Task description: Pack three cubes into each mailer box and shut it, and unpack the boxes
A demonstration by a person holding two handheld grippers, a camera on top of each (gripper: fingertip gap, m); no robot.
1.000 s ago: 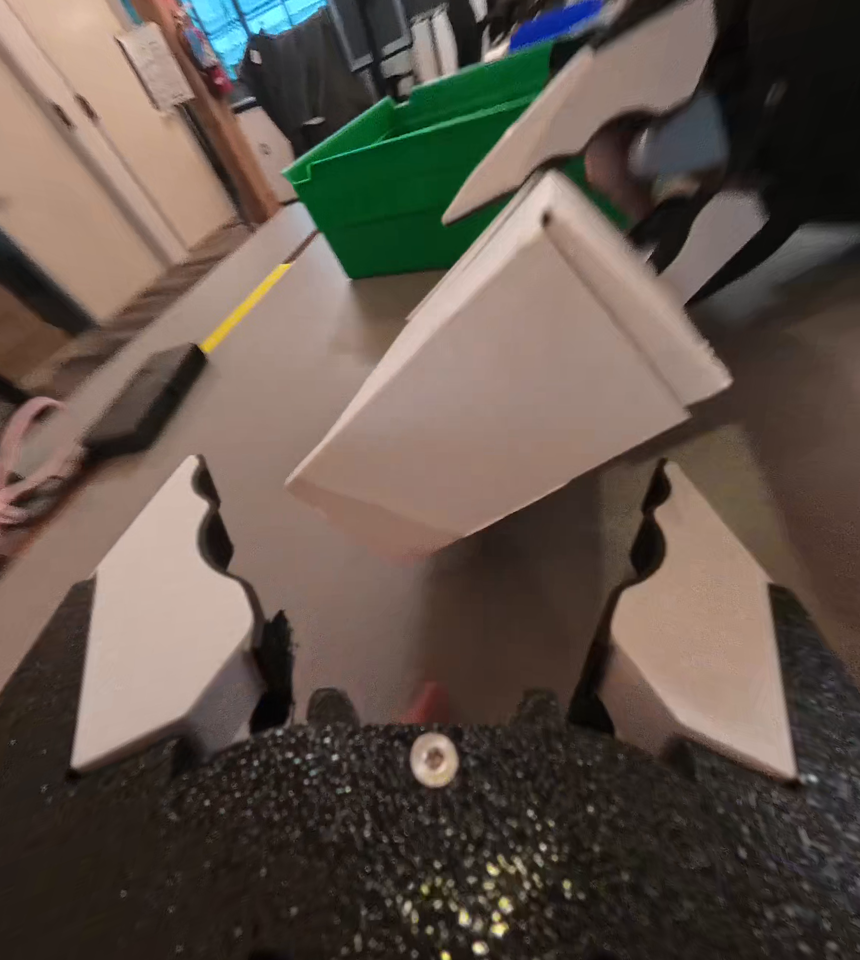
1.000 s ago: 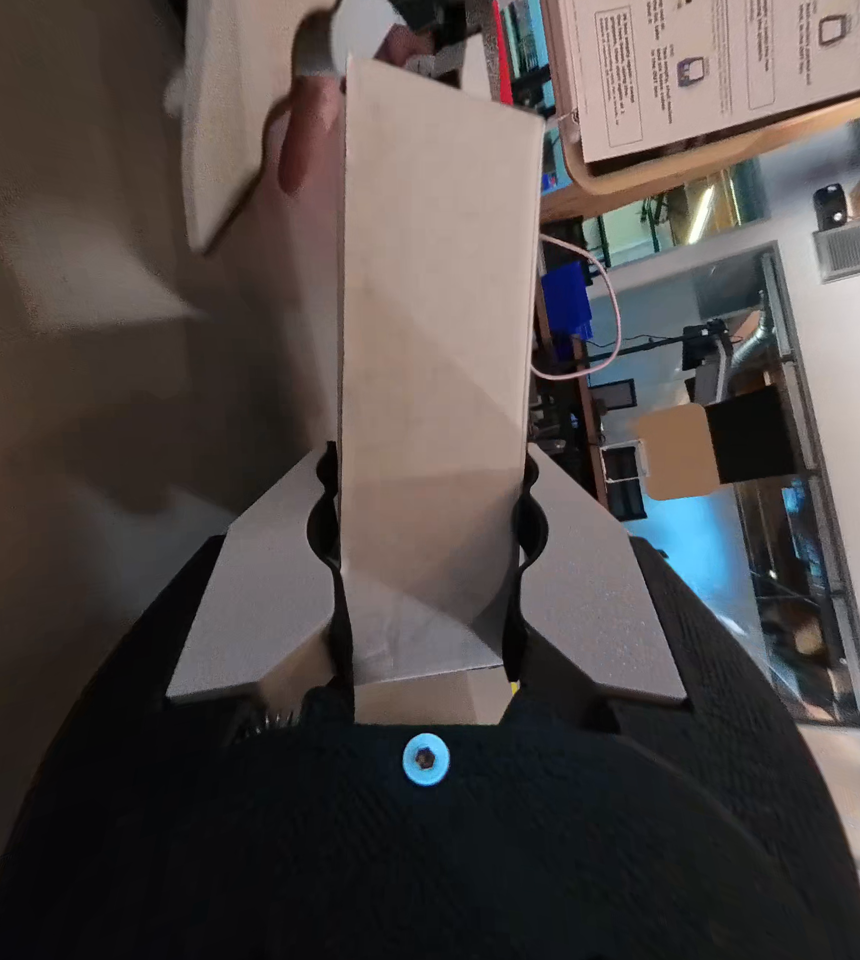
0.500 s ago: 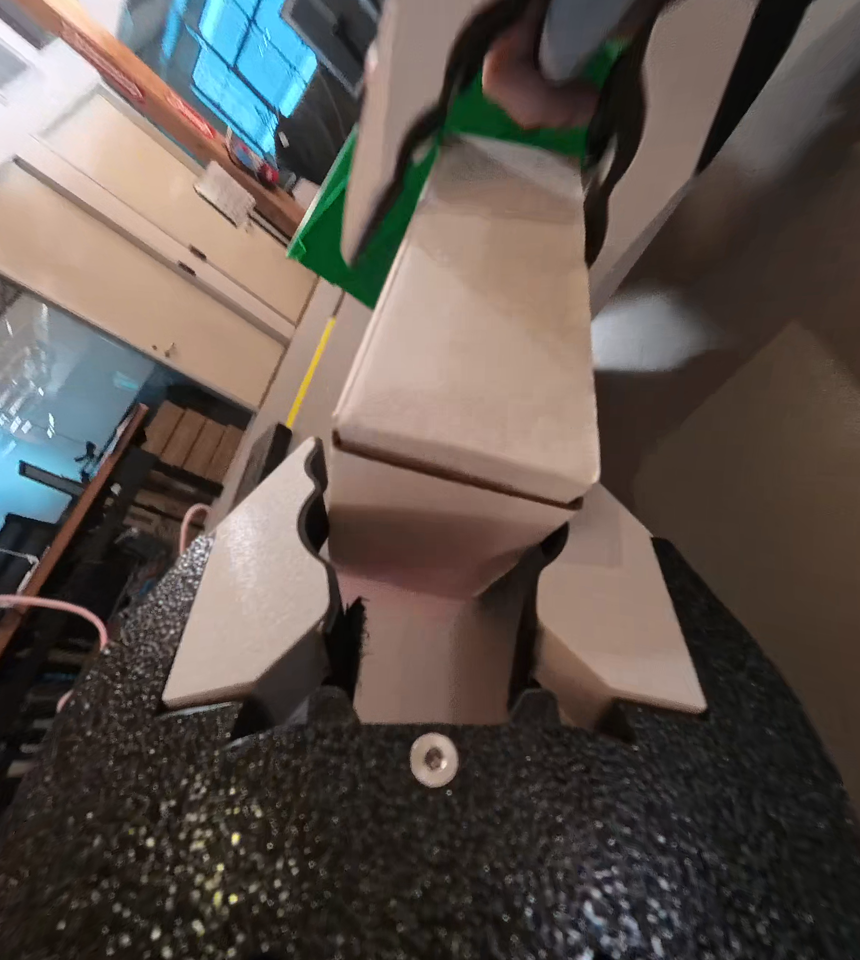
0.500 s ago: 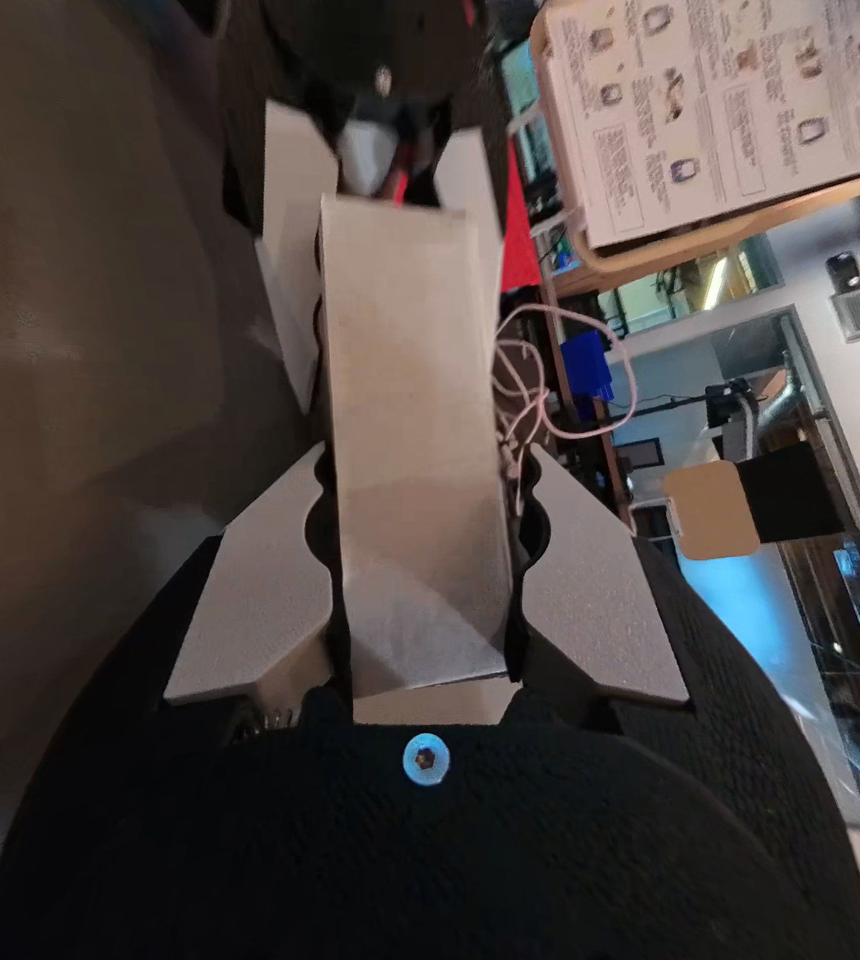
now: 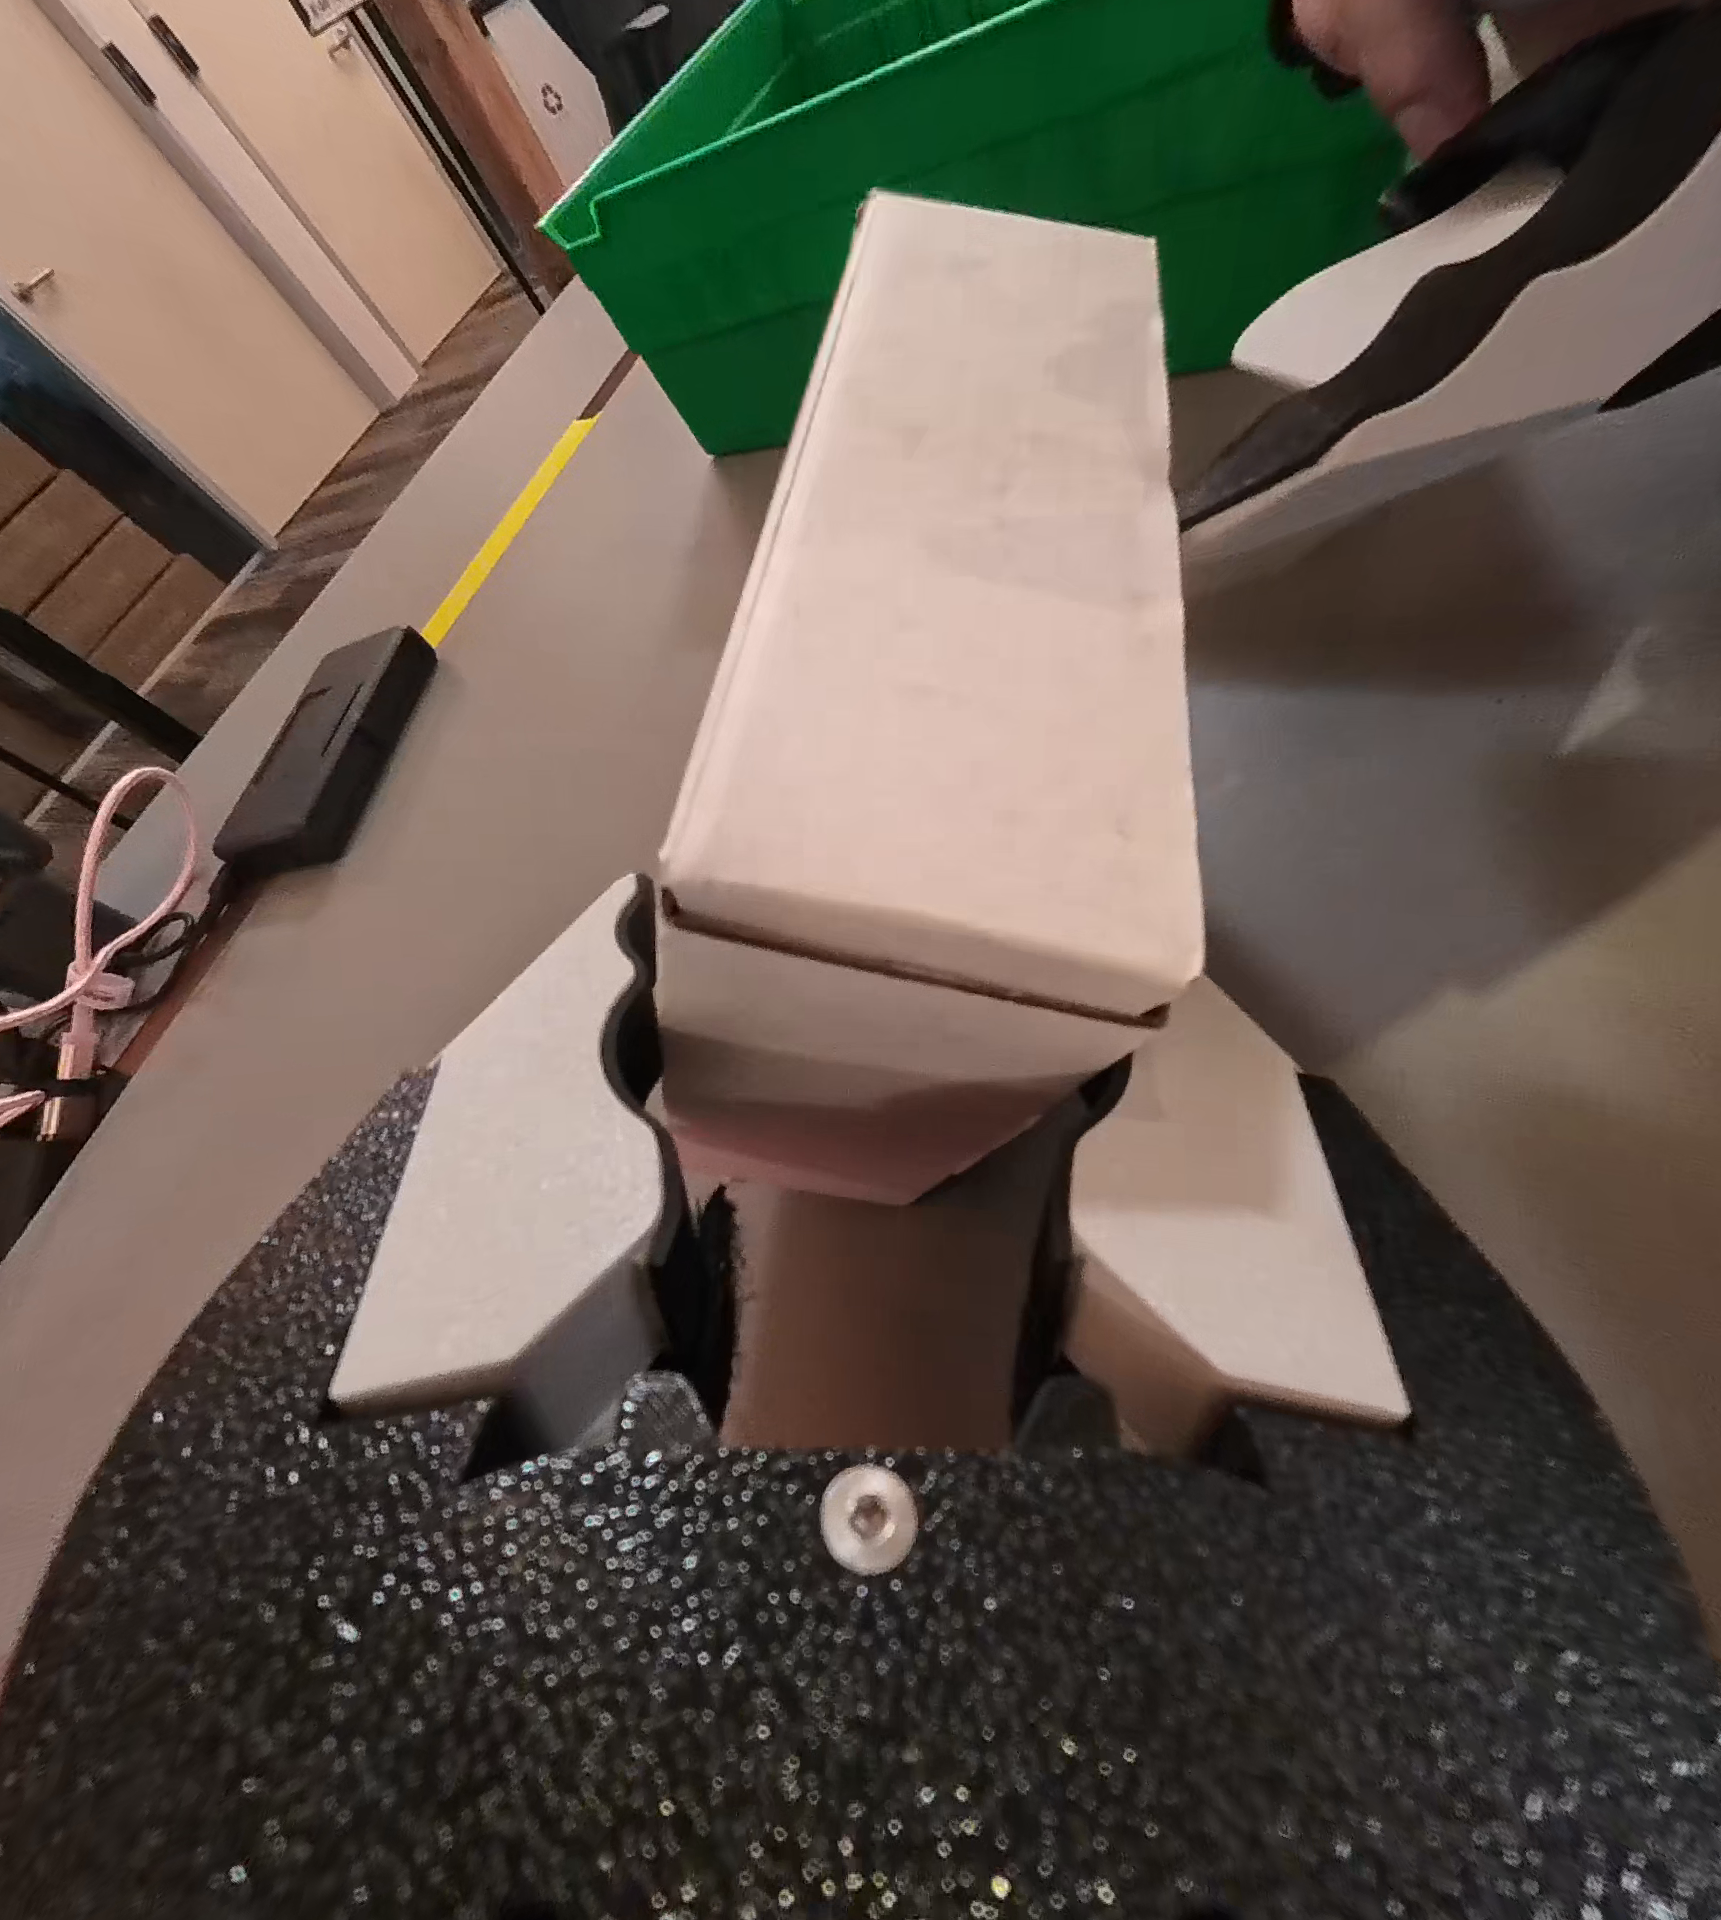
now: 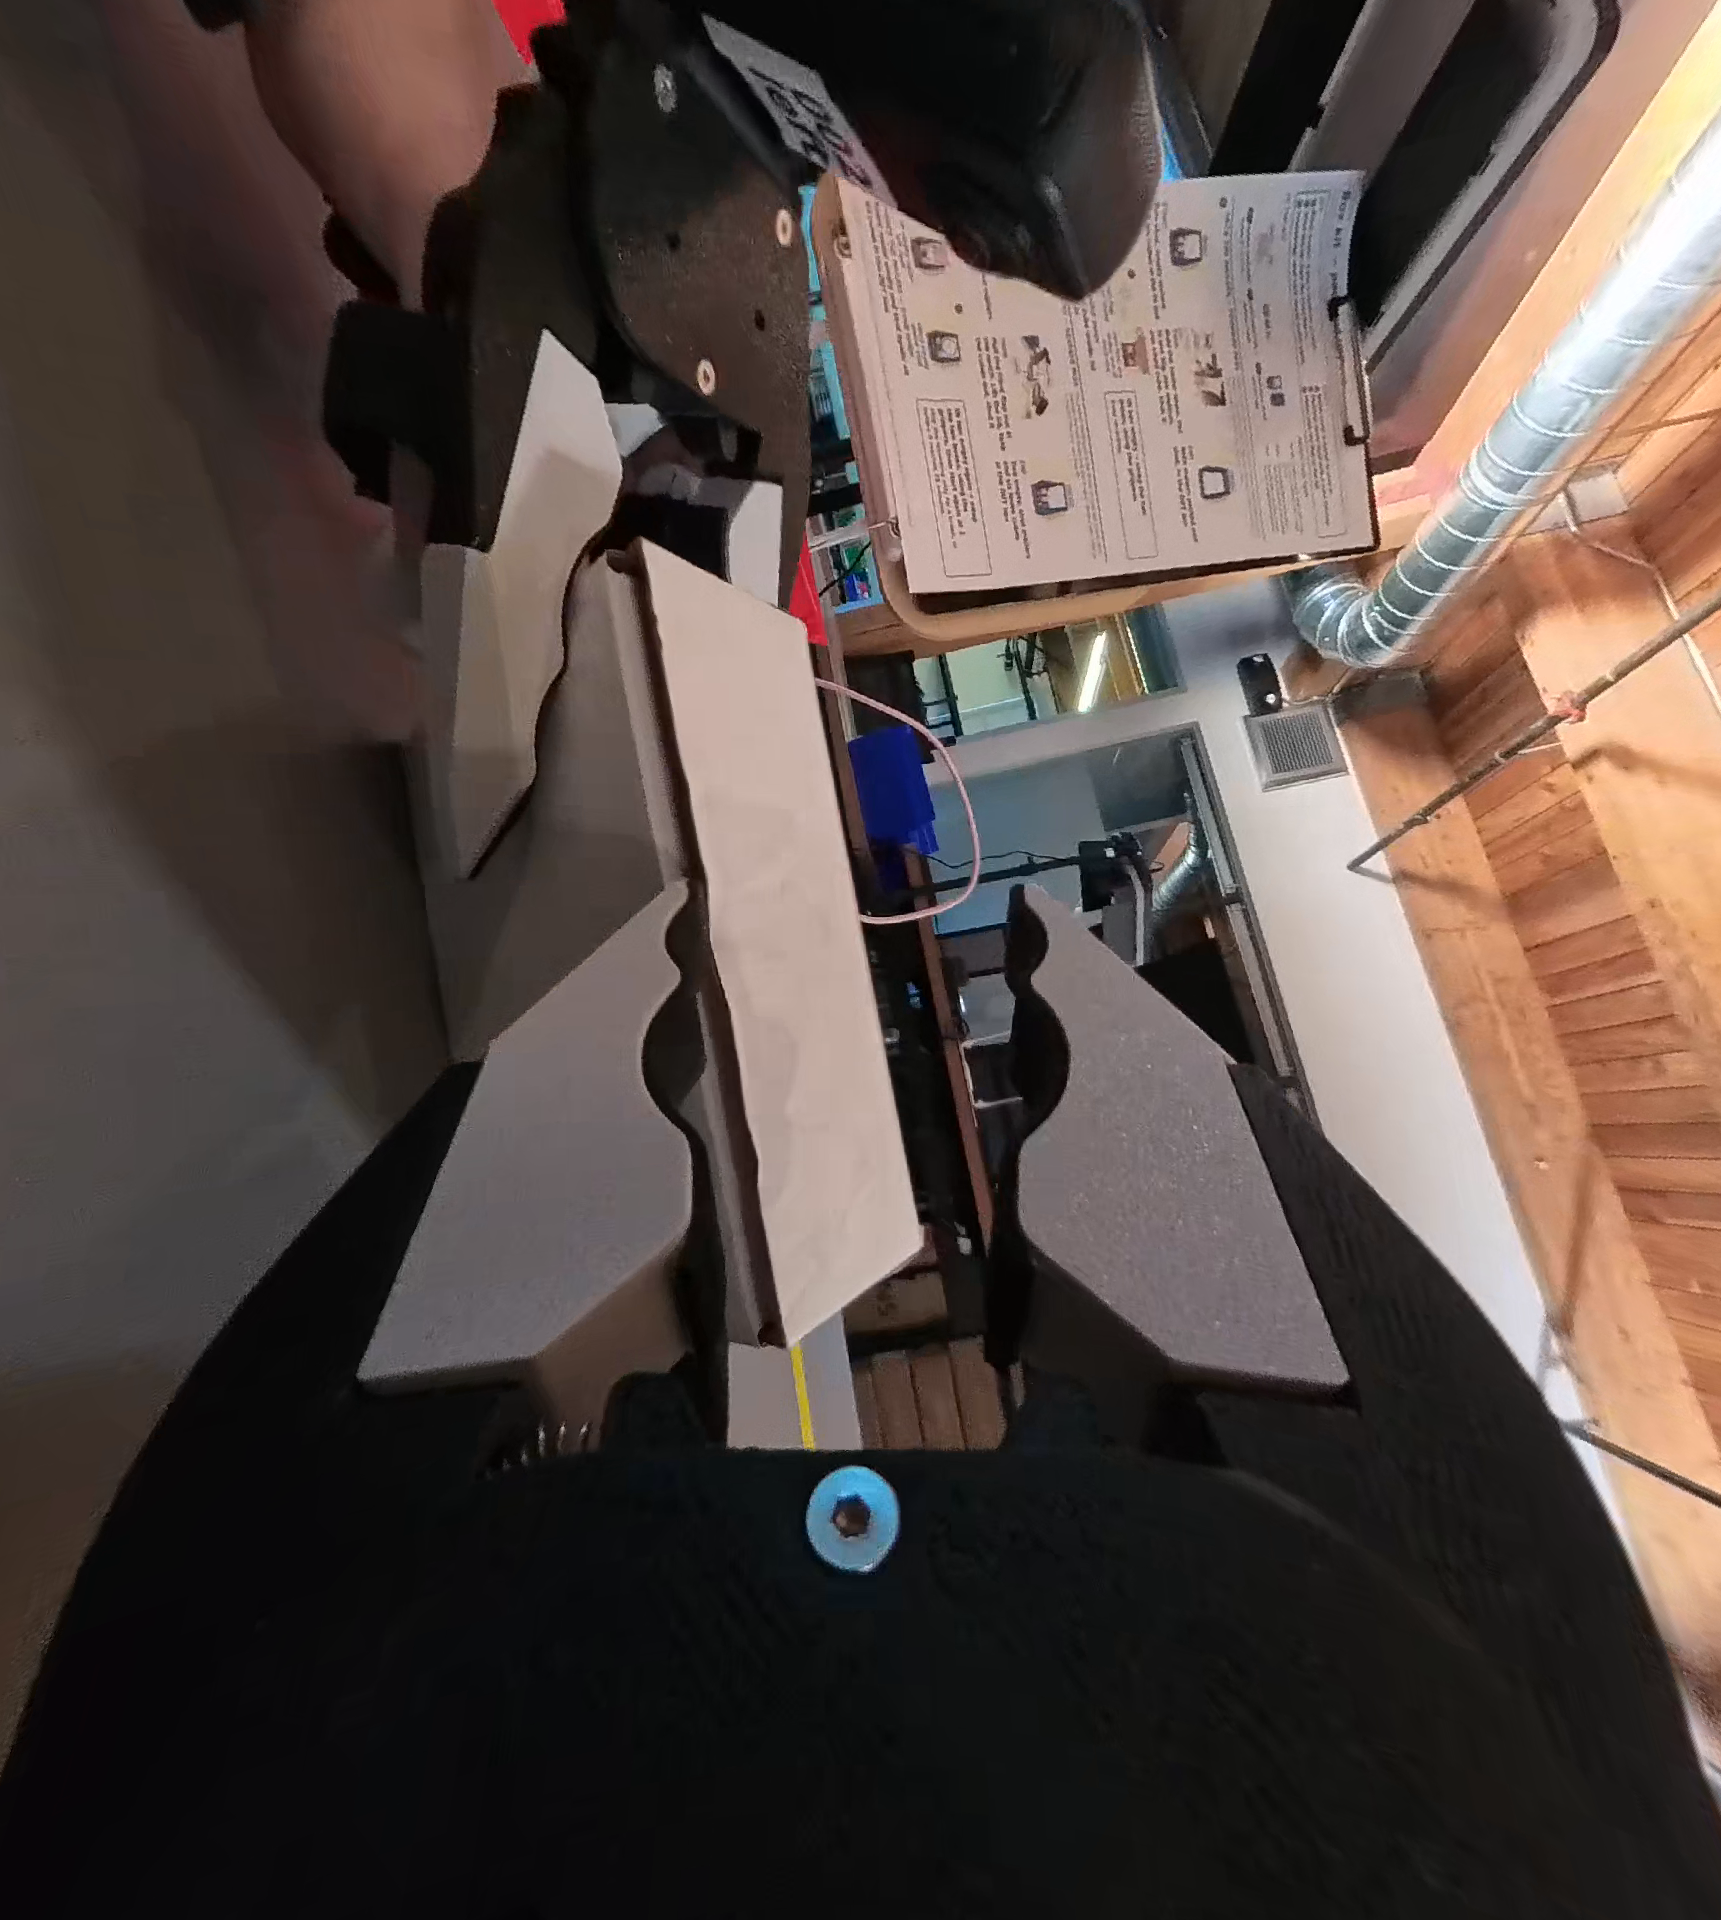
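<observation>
A green bin stands on the grey table, at its far end. A strip of yellow tape runs along the table's left edge, ending at a flat black device. Pink cables trail off beside that device. Cream doors line the wall beyond. A clipboard with printed sheets, a silver duct, a blue object and wood panelling show elsewhere.

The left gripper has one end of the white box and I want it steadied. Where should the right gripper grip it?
Probably the free far end of the box, coming end-on opposite the left gripper, pads across its narrow sides: it is long and slim. The right gripper is open.
</observation>
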